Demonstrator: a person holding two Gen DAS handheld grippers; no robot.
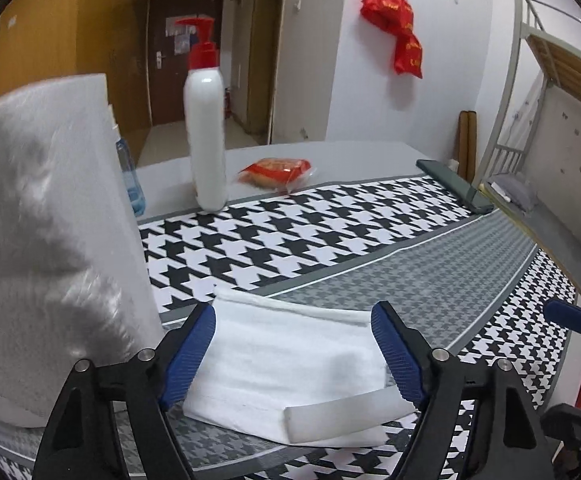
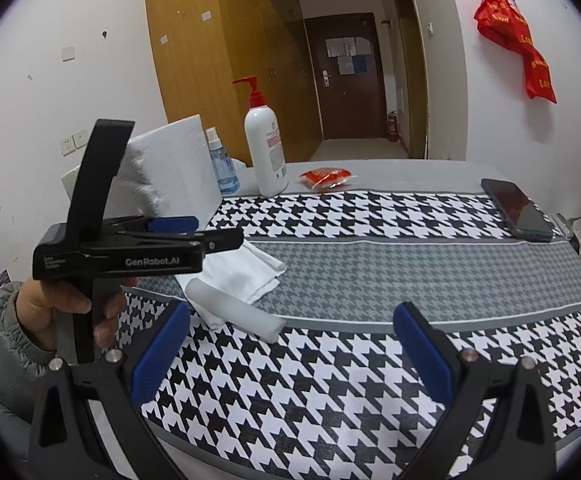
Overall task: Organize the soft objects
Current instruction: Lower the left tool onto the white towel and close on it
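Blue-padded left gripper (image 1: 294,356) straddles a folded white towel (image 1: 290,376) on the houndstooth cloth (image 1: 310,236), jaws wide, pads beside the fabric's edges but not visibly pressing. Right gripper (image 2: 290,352) hangs open and empty over the cloth nearby. A foam block (image 1: 50,240) stands just left of the towel.

White folded towel (image 1: 290,364) on a black-and-white and grey houndstooth cloth (image 2: 330,380); white bottle (image 1: 206,136) with red pump; black grippers with blue pads (image 1: 188,356).
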